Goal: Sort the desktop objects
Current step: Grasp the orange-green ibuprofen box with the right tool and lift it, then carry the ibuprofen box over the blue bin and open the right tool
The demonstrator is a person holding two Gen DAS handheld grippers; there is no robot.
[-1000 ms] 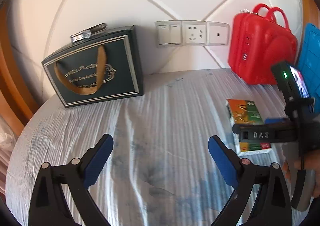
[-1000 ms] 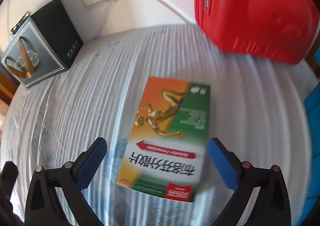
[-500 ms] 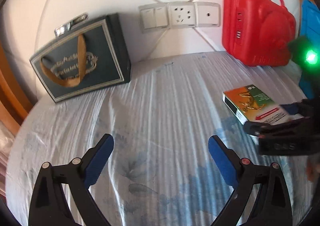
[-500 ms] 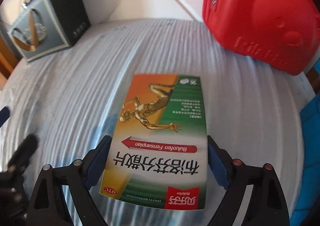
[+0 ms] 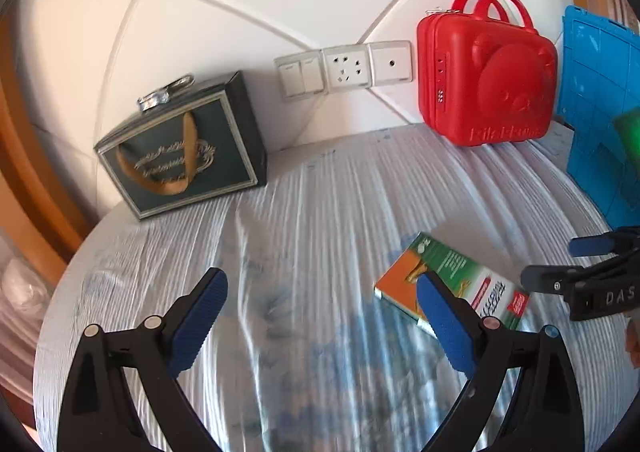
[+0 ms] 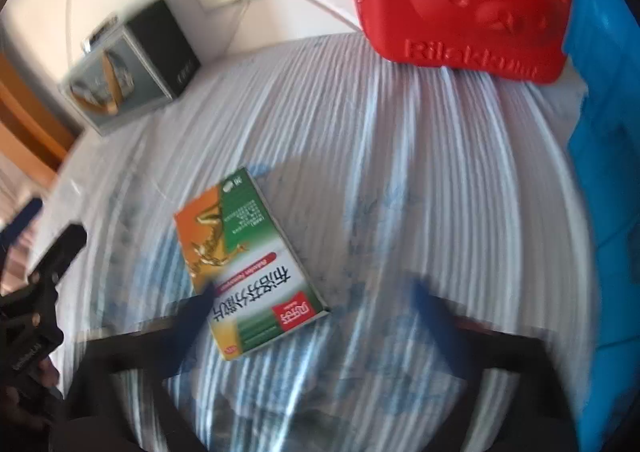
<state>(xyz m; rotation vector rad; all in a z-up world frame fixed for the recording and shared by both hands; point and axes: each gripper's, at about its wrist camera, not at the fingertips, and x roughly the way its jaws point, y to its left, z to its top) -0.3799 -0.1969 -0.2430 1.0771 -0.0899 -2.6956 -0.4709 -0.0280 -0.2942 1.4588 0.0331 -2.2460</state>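
An orange and green medicine box point(image 6: 244, 252) lies flat and slanted on the striped cloth. My right gripper point(image 6: 314, 292) hovers above its near end, blurred. Its jaws are opening, the pads stand clear of the box, and the left finger overlaps the box's near corner. In the left wrist view the same box point(image 5: 460, 268) lies just behind my left gripper's right finger. My left gripper point(image 5: 320, 284) is open and holds nothing. The right gripper point(image 5: 554, 262) shows at the right edge, beside the box.
A red bear-faced case point(image 5: 488, 83) stands against the wall at the back right. A blue mat point(image 5: 600, 99) leans beside it. A dark gift box point(image 5: 180, 155) with a ribbon stands at the back left. Wall sockets point(image 5: 344, 67) sit between them. The striped tablecloth point(image 5: 320, 191) covers a round table.
Half a second ago the right jaws were drawn in around the box. They have spread and pulled back, and the box lies slanted on the cloth. The left gripper has shifted toward the box.
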